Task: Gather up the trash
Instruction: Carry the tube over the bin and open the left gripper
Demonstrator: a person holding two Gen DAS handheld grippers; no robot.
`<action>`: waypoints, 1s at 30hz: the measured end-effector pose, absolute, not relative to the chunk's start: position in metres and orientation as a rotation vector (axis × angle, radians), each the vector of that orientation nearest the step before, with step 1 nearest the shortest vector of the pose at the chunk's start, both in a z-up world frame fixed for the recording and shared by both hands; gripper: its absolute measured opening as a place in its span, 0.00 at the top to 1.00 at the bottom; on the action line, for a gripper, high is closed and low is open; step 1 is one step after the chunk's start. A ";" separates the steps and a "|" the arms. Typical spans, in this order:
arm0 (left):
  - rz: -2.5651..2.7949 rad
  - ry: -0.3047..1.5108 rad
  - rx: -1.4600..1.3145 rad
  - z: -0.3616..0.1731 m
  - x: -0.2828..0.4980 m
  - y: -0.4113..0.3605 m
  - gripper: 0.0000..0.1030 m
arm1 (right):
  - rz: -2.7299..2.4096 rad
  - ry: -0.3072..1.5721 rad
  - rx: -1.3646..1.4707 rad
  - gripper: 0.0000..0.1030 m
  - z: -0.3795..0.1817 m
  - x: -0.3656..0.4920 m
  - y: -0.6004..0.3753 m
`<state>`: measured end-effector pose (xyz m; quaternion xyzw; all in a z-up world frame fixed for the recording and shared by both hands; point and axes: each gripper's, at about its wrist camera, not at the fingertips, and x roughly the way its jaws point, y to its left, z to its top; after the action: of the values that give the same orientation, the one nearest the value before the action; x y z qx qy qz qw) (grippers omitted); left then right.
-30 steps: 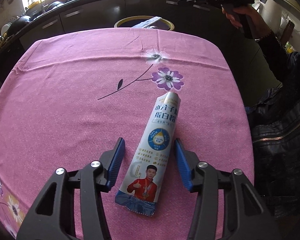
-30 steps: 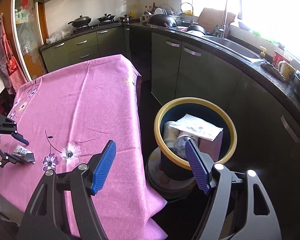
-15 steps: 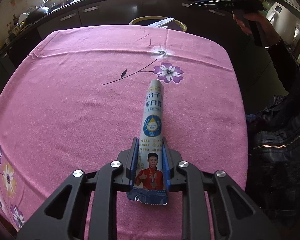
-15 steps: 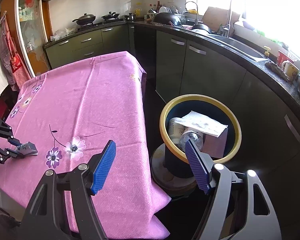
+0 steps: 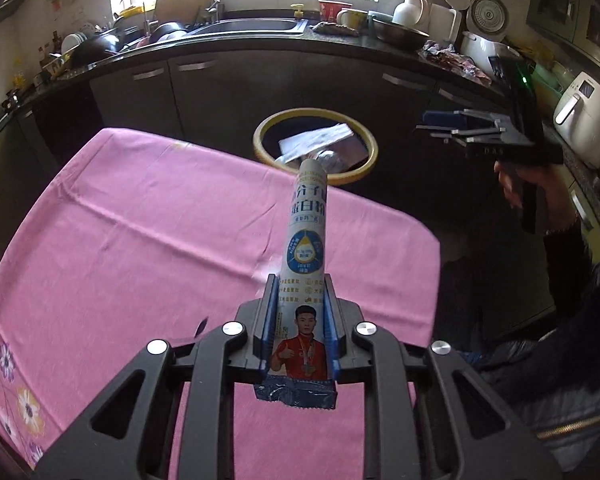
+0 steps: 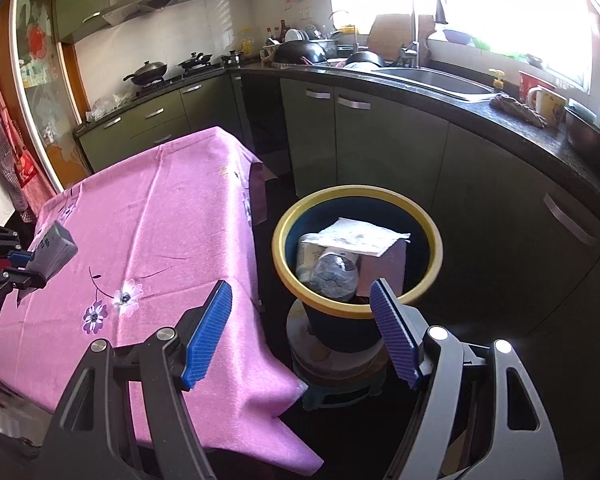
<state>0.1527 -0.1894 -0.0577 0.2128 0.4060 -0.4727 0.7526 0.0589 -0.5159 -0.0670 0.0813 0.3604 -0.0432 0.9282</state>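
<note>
- Left gripper point(image 5: 300, 316): closed on the lower part of a packet point(image 5: 305, 264); blue pads pressed against both of its sides; jaws brought together within the last moments with the packet between them
- Packet: white-and-blue tubular pouch with printed characters and a figure in red; held clear above the pink tablecloth point(image 5: 140, 248), crimped dark end toward the camera, far end pointed toward the bin point(image 5: 374, 152)
- Right gripper point(image 6: 300, 332): jaws parted wide, nothing between the blue pads; held in a hand point(image 5: 516, 184) over the floor gap between table edge and bin; seen side-on at the right of the left wrist view
- Bin: dark tub with yellow rim, stood on a low round base beside the table; a white paper sheet point(image 6: 356, 236), a crumpled clear bottle point(image 6: 334, 272) and a flat grey piece are contained
- Tablecloth: pink, printed with flowers point(image 6: 112, 304) and a thin dark stem; draped over the table corner near the bin
- Surroundings: dark kitchen cabinets point(image 6: 380, 144), sink point(image 6: 432, 80) beneath a bright window
</note>
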 end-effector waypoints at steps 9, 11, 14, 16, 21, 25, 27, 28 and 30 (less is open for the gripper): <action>-1.066 1.004 0.469 -0.076 0.223 -0.382 0.80 | -0.154 0.718 0.311 0.31 -0.087 0.018 -0.587; -1.028 1.019 0.496 -0.091 0.240 -0.416 0.80 | -0.162 0.720 0.337 0.31 -0.093 0.011 -0.599; -0.974 1.063 0.528 -0.118 0.262 -0.456 0.80 | -0.169 0.728 0.361 0.31 -0.102 0.003 -0.614; -0.942 1.101 0.543 -0.136 0.274 -0.476 0.80 | -0.170 0.731 0.377 0.31 -0.107 0.001 -0.619; -0.828 1.159 0.551 -0.172 0.298 -0.497 0.63 | -0.161 0.735 0.385 0.31 -0.114 0.007 -0.624; -0.757 1.157 0.529 -0.176 0.307 -0.495 0.30 | -0.156 0.725 0.376 0.31 -0.111 0.011 -0.619; -0.748 1.154 0.479 -0.165 0.303 -0.480 0.30 | -0.142 0.717 0.371 0.30 -0.107 0.012 -0.613; -0.754 1.146 0.445 -0.156 0.298 -0.470 0.30 | -0.138 0.714 0.363 0.30 -0.106 0.012 -0.610; -0.791 1.106 0.372 -0.132 0.283 -0.446 0.30 | -0.133 0.709 0.348 0.30 -0.103 0.013 -0.603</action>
<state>0.2825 -0.4456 -0.1319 0.1709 0.5081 -0.3635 0.7619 0.0126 -0.6028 -0.1027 0.1695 0.3453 -0.0648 0.9208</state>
